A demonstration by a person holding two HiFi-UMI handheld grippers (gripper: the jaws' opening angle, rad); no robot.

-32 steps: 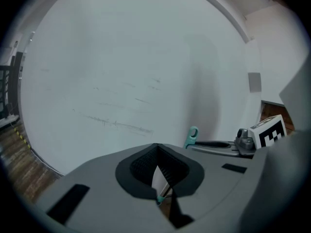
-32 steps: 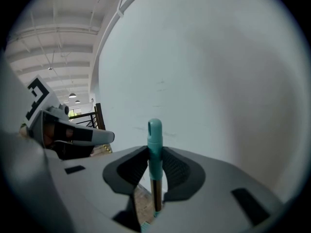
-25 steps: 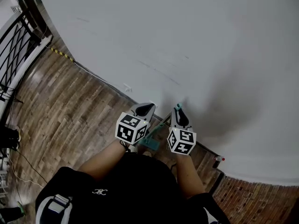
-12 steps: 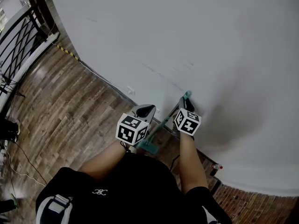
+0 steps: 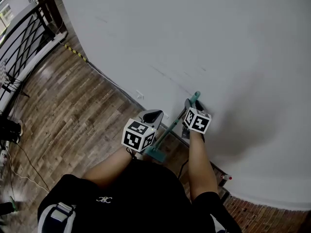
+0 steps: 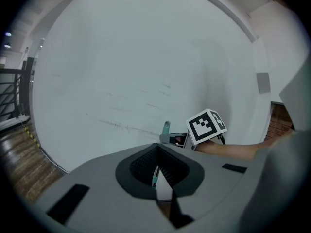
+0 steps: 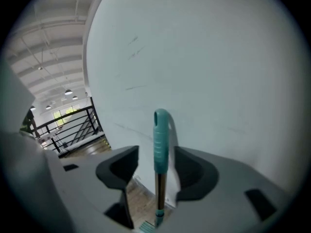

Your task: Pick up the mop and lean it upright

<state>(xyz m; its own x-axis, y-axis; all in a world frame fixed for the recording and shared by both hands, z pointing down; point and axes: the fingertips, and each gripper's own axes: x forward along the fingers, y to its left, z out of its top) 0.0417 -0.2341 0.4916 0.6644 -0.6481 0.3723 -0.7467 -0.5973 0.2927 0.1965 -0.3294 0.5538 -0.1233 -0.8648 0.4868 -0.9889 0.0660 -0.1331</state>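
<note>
The mop (image 5: 171,126) stood upright against the white wall (image 5: 194,42), its teal grip at the wall and its teal head on the floor just out from the skirting. Only the right gripper view showed how it was held: the grip (image 7: 161,140) rose between the jaws of the right gripper (image 7: 155,155), which were spread wide with a gap on either side, so neither pad pressed it. The head view gave just the right gripper (image 5: 190,106) up by the top of the handle, close to the wall. The left gripper (image 5: 151,114) hovered lower and farther from the wall, apart from the shaft. In its own view the left gripper (image 6: 156,160) had its jaws drawn together to a thin slit with a sliver of teal in it, probably the mop beyond rather than something pinched. That view also caught the handle tip (image 6: 166,128) and the right gripper's marker cube (image 6: 206,126) before the wall. A wood-plank floor (image 5: 73,115) ran along the wall's foot, a black railing (image 5: 22,38) stood well away from the wall, and brick (image 5: 262,217) showed below the wall's far end.
</note>
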